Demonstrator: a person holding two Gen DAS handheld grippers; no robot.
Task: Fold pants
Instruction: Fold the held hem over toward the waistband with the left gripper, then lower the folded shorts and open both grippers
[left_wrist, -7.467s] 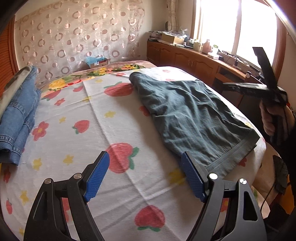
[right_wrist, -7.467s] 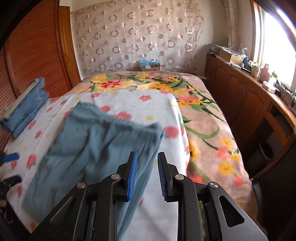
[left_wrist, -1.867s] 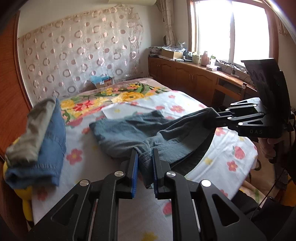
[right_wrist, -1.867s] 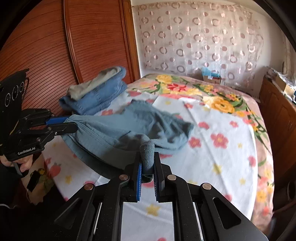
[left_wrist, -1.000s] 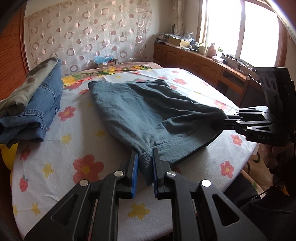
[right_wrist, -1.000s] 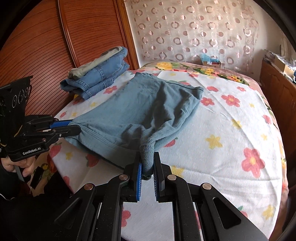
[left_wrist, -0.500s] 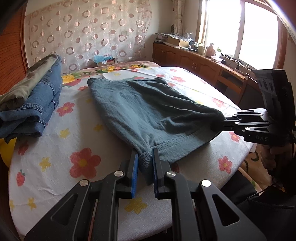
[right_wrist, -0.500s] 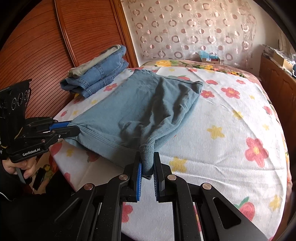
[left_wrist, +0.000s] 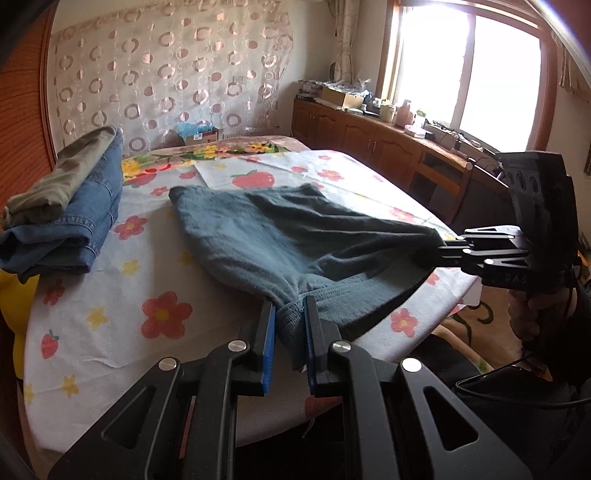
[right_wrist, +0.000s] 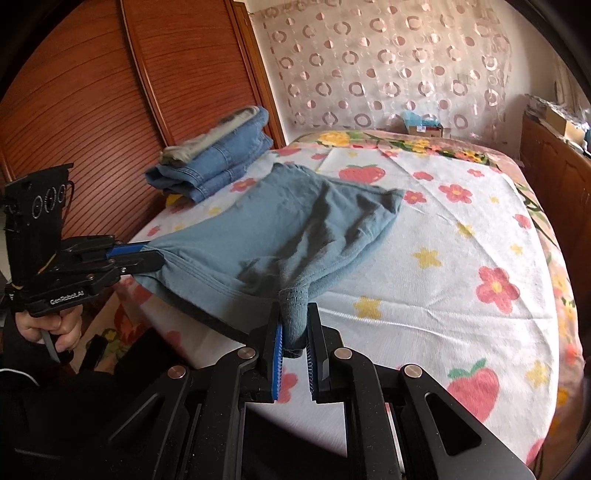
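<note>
Soft blue-grey knit, the pants (left_wrist: 295, 236) lie spread on the flowered sheet (left_wrist: 110, 332) of the bed, the far end resting flat toward the headboard side and the near edge lifted off the mattress at the bed's foot. That near edge, a stitched band, is stretched between two grips. The left gripper (left_wrist: 289, 325) is clamped on a bunched corner of it, the cloth pinched thick between the blue pads. The right gripper (right_wrist: 294, 325) is likewise closed on the other corner, a rolled wad of fabric standing up between its pads. In each wrist view the opposite gripper shows at the side, pulling the band taut above the bed's edge.

Beside the pants, against the wooden wardrobe doors (right_wrist: 92, 110), sits a stack of folded jeans (right_wrist: 218, 162) with an olive garment on top, near but apart from the far corner of the pants.

The risks from here look like these. Each grip is on a bunched lump, not a flat hem, so a hard tug could let a layer slide out and drop one corner. If the hands carry the edge forward unevenly, the fold would land skewed or trap the creases visible across the middle. A wide sweep could also brush the jeans stack.
</note>
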